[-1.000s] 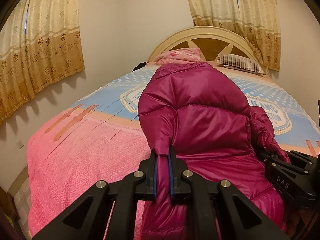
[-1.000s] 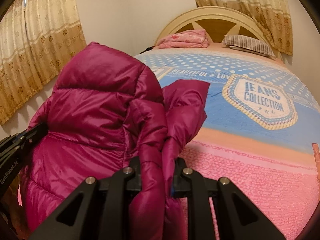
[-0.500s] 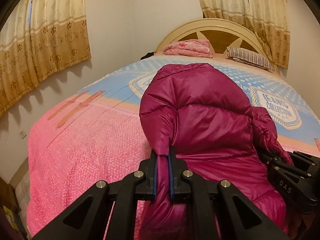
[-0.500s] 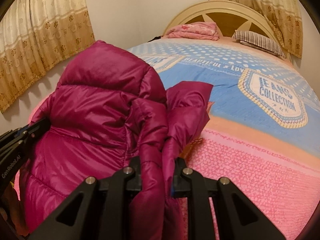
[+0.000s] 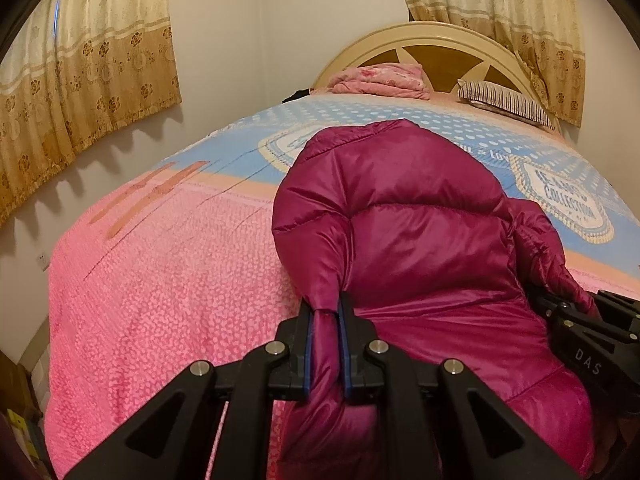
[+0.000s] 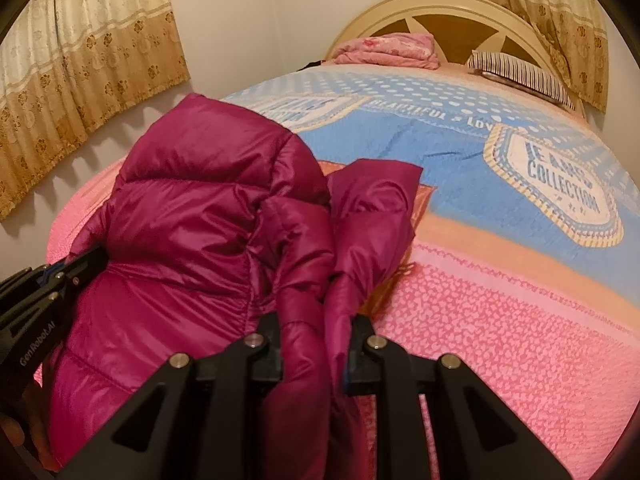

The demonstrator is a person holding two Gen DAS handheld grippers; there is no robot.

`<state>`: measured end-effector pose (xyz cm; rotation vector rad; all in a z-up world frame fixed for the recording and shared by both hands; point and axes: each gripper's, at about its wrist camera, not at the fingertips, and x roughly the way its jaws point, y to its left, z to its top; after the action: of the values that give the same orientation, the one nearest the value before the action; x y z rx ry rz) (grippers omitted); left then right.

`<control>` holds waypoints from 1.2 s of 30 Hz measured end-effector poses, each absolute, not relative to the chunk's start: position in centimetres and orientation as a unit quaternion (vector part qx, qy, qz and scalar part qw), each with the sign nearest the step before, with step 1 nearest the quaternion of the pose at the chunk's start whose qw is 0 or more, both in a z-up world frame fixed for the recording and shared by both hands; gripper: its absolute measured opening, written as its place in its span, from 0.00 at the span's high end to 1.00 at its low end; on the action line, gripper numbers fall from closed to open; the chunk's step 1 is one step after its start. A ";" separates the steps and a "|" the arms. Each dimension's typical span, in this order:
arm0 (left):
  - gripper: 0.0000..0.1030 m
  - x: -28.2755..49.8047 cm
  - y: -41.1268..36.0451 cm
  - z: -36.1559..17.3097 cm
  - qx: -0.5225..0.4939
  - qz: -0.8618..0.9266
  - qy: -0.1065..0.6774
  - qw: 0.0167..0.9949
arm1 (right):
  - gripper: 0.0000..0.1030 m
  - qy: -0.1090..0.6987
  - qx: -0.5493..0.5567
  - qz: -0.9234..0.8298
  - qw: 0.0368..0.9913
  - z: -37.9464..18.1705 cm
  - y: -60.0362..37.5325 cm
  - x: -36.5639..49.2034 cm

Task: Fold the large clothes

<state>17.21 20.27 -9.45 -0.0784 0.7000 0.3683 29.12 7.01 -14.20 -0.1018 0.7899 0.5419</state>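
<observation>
A magenta puffer jacket (image 5: pixel 408 240) lies bunched on the near end of the bed, its far part draped forward over the pink and blue cover. My left gripper (image 5: pixel 325 312) is shut on a fold at the jacket's left edge. My right gripper (image 6: pixel 316 328) is shut on thick folds at its right edge, with a loose sleeve (image 6: pixel 372 200) hanging just beyond. The jacket (image 6: pixel 192 200) fills the left of the right wrist view. Each gripper shows at the side of the other's view: the right gripper (image 5: pixel 580 336) and the left gripper (image 6: pixel 52 280).
The bed cover (image 5: pixel 168 272) is pink near me and blue farther off. A folded pink blanket (image 5: pixel 380 80) and a striped pillow (image 5: pixel 508 102) lie by the headboard (image 5: pixel 440 40). Curtains (image 5: pixel 80 72) hang on the left wall and behind the headboard.
Both grippers, still shut on the jacket, have lowered and tipped down toward the bed. The jacket's draped top has come down nearer the cover.
</observation>
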 end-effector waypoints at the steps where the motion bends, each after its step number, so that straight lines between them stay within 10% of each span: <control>1: 0.89 17.2 20.3 -9.6 -0.038 0.180 0.341 0.922 | 0.81 0.380 -0.049 0.260 0.886 -14.3 7.0 29.1; 10: 0.82 17.7 20.4 -10.3 -0.036 0.183 0.347 0.919 | 0.78 0.384 -0.046 0.256 0.886 -15.0 6.8 29.4; 21: 0.43 18.1 21.2 -11.2 -0.048 0.207 0.355 0.910 | 0.68 0.391 -0.035 0.247 0.886 -15.8 6.3 29.6; 36: 0.33 18.0 21.3 -11.8 -0.050 0.220 0.357 0.906 | 0.56 0.403 -0.027 0.237 0.883 -16.0 5.7 30.0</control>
<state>18.02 21.26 -11.80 -0.1038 0.7370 0.4546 29.99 5.71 -16.02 -0.0571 0.8399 0.4934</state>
